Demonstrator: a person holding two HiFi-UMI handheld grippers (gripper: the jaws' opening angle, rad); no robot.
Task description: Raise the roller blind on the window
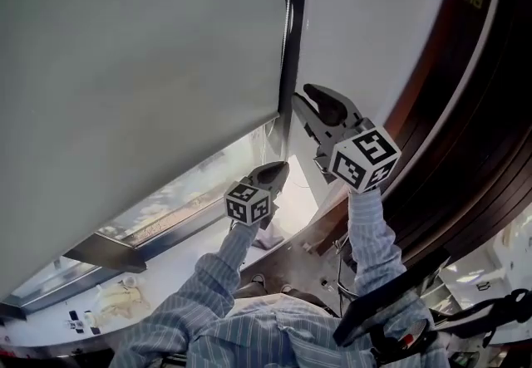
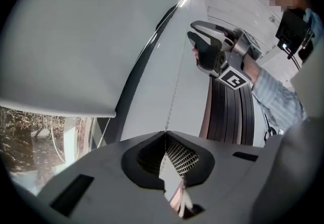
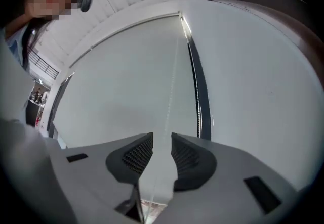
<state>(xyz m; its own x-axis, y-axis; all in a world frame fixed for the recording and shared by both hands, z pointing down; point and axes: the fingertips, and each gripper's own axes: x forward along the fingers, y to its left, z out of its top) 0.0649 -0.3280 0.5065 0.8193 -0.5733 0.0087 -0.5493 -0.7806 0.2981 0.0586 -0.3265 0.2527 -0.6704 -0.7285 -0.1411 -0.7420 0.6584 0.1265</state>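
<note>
From the head view, the roller blind (image 1: 141, 84) covers most of the window, its bottom edge slanting across the picture with a strip of bare glass (image 1: 187, 196) showing beneath it. The bead chain (image 1: 288, 1) hangs along the dark window frame (image 1: 293, 51) at the blind's right edge. Both grippers are lifted to that chain on striped sleeves: the left gripper (image 1: 274, 172) is lower, near the blind's bottom corner, and the right gripper (image 1: 310, 109) is above it, with its marker cube (image 1: 366, 157) turned toward the camera. In the left gripper view, the left gripper (image 2: 165, 134) has its jaws pressed together at the tips with the bead chain (image 2: 174, 91) pinched between them, the chain running up and away along the wall. The blind's bottom bar (image 2: 61, 109) shows at the left with trees behind the glass below it, and the right gripper (image 2: 195, 36) hangs higher up beside the chain. In the right gripper view, the right gripper (image 3: 162, 139) has its jaws a narrow gap apart; the bead chain (image 3: 172, 76) passes through that gap, not clamped. The roller blind (image 3: 121, 81) fills the background, beside the dark frame (image 3: 197, 91).
</note>
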